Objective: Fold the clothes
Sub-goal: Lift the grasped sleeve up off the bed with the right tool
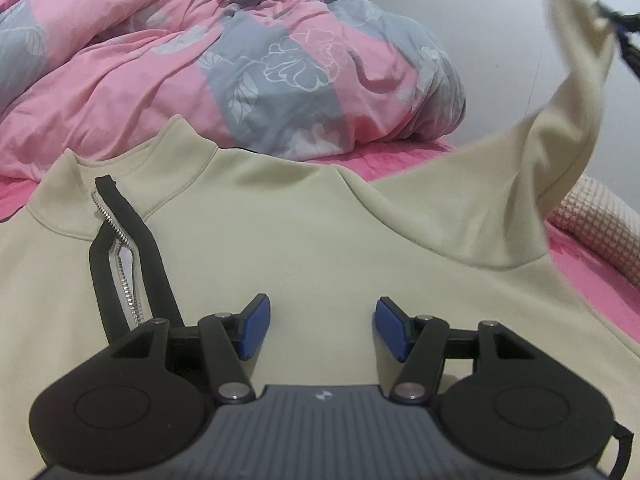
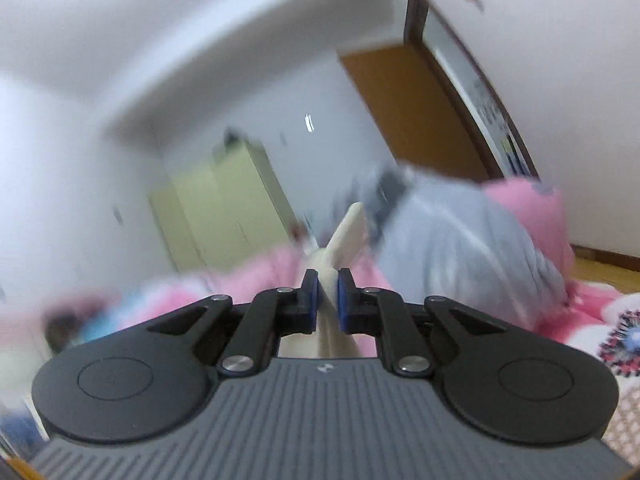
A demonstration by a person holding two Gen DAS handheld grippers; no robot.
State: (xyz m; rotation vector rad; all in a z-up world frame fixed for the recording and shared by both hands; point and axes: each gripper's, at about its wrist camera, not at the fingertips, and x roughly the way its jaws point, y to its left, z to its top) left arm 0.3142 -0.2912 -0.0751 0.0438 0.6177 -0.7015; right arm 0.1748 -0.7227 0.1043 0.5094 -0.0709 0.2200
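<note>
- Over on the left, a pink and grey floral duvet [image 1: 224, 60] is heaped at the back of the bed, just behind the garment.
- Lying flat on the pink bed sheet [image 1: 600, 292] is a cream sweatshirt [image 1: 304, 240], front up, its stand-up collar [image 1: 160, 160] toward the duvet.
- A short zip with black edging [image 1: 128, 248] runs down from the collar, partly undone.
- Over the chest of the sweatshirt hangs the left gripper [image 1: 322, 328], its blue pads spread apart with nothing between them; whether they touch the cloth I cannot tell.
- Further right, the sweatshirt's sleeve [image 1: 568, 128] rises off the bed and curves up into the air, away from the body of the garment.
- At the top of that sleeve, the right gripper [image 2: 327, 296] has its blue pads pinched on the cream cuff [image 2: 346, 236], which sticks out past the tips.
- Behind it the room is blurred: a pale green wardrobe [image 2: 224, 208], a wooden door [image 2: 412, 108] and white walls.
- A checked pillow [image 1: 600, 224] lies at the bed's right edge.
</note>
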